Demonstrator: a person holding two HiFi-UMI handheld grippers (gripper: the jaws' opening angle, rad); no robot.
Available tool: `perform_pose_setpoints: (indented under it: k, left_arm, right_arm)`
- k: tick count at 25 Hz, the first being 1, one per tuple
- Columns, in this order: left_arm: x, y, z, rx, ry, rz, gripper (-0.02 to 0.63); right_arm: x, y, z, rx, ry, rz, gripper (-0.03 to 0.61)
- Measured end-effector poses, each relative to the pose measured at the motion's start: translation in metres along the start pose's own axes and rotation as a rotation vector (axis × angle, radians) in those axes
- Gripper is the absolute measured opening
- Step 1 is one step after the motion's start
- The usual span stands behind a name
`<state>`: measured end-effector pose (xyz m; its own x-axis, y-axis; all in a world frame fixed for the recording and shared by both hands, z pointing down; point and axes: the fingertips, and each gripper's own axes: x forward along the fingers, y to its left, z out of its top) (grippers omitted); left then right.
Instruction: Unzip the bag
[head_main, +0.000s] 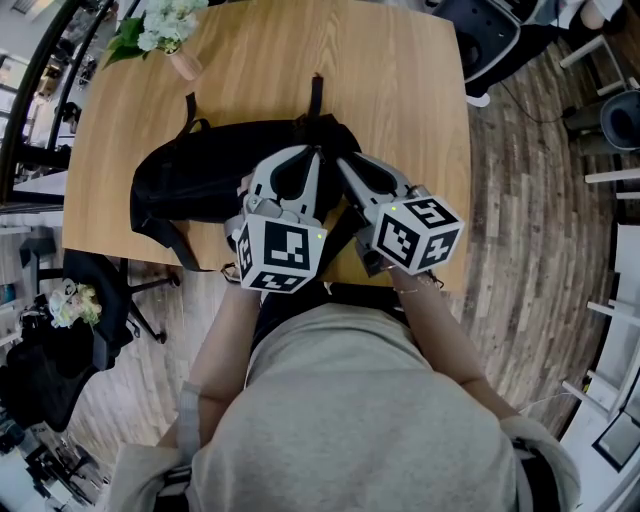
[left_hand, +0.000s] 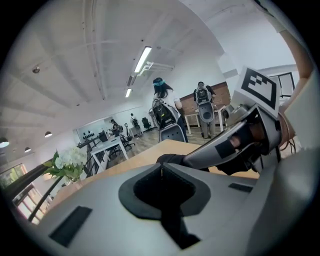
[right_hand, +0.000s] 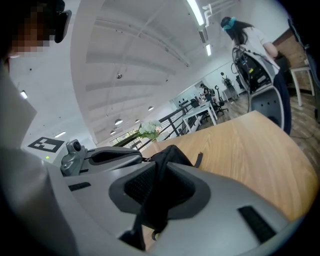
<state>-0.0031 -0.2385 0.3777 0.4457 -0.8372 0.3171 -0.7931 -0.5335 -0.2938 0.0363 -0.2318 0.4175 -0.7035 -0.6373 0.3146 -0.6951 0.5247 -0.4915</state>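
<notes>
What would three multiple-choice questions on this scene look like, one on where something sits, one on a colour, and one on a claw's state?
1. Where on the table do the flowers stand?
A. Near right corner
B. Far left corner
C. Dead centre

2. What colour is the bag?
A. Red
B. White
C. Black

3. How is the right claw?
A. Wide open and empty
B. Shut on the bag's fabric
C. Holding the flowers

Answers:
1 B: the head view shows the flowers at the far left corner, away from the person.
2 C: the bag is black all over.
3 B: the right gripper view shows black bag fabric pinched between the jaws.
</notes>
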Motion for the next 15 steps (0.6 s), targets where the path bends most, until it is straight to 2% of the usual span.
perform_pose_setpoints:
  k: [8,15]
  left_arm:
    - [-0.007,0.011,-0.010,-0.277,0.015,-0.024,0.021]
    - [-0.014,0.017,-0.011,-0.425,-0.001,-0.051,0.020]
  right_arm:
    - [0.001,0.000,-0.001,-0.024,-0.008,-0.002,0.077]
    - [-0.003,-0.001,-0.001,-0.037,-0.006,0.003,0.077]
